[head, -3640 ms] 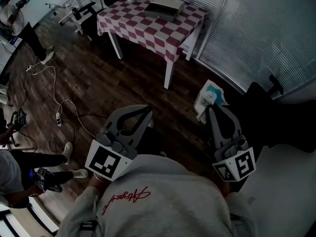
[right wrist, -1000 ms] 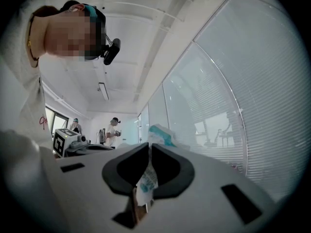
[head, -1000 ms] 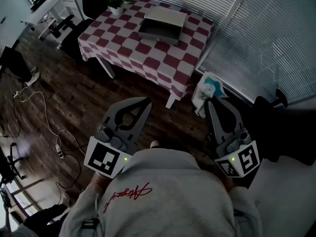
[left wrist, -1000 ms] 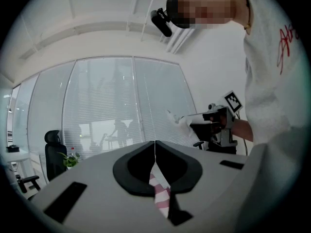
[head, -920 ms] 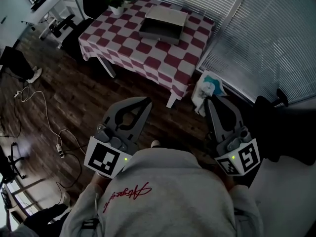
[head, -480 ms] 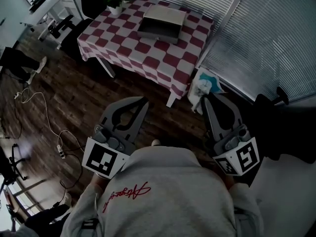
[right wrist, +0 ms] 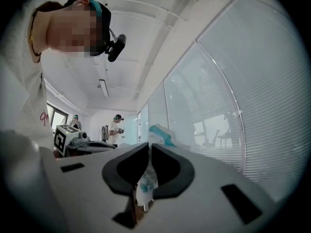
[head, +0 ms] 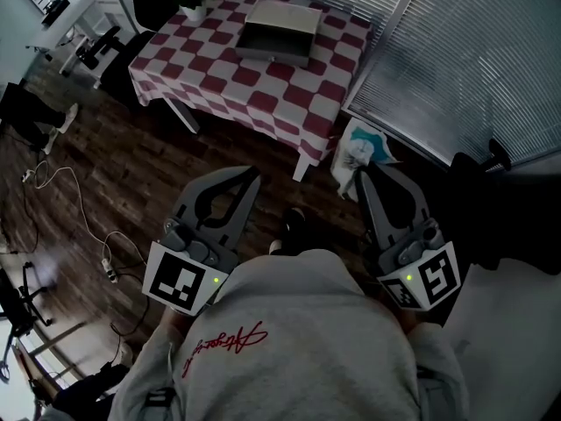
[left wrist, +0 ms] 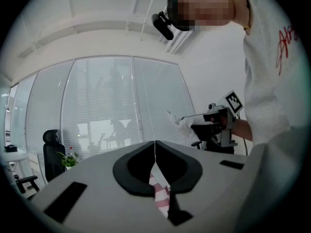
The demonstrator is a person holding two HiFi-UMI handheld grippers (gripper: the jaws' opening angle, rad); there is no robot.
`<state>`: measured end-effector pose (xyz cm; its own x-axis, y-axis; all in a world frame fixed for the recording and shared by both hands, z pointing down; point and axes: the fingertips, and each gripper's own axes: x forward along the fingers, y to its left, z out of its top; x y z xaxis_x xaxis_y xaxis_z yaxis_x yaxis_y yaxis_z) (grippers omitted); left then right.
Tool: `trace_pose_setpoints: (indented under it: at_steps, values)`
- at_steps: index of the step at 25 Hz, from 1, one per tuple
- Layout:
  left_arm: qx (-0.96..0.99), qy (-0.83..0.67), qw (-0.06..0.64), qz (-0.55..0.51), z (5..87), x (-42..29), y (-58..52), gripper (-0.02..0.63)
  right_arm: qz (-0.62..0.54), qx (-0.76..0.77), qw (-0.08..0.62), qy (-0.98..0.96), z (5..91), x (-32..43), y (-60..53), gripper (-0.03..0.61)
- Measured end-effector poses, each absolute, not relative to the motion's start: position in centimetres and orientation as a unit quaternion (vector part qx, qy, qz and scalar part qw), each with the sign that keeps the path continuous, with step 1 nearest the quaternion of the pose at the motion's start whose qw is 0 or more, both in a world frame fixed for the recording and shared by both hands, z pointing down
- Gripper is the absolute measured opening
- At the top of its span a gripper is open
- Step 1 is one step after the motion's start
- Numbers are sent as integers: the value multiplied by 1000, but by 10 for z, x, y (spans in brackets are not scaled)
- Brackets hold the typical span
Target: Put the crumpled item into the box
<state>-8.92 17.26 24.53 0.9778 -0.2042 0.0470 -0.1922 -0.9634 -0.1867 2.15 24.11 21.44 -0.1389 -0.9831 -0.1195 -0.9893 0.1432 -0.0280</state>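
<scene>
Dark wood floor (head: 131,165) underfoot, w/ a table (head: 263,95) in red-white check cloth ahead, by the window blinds (head: 465,51). Box (head: 274,30) sits on the far part of the table; it looks open-topped and empty, tho it's too small in the head view to be sure. Right gripper (head: 358,172) is clamped on the crumpled item (head: 355,146), a white & teal wrapper-ish thing. Right gripper view shows it pinched btwn the jaws, part sticking out past the tips, part hanging in the opening behind them. Left gripper (head: 252,175) has its jaws together, tips meeting, nothing in them; only check cloth shows thru the gap behind. Both are held up in front of the person's chest, roughly level, apart from each other. Progress: pick-up looks done, item's in hand, but it's well apart from the box and not over the table yet. Left to do, my guess: step/reach fwd, bring the right gripper over the box, lower, let go. Item looks light & floppy, so it could cling to a jaw or catch the rim if dropped from high.
</scene>
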Motion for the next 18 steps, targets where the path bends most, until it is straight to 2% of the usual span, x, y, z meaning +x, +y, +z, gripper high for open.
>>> trace_pose_setpoints:
  at_steps: [18]
  values:
    - [-987,126,101,-23,236,-85,139,18,48,-637,44,768,203,26,204,29]
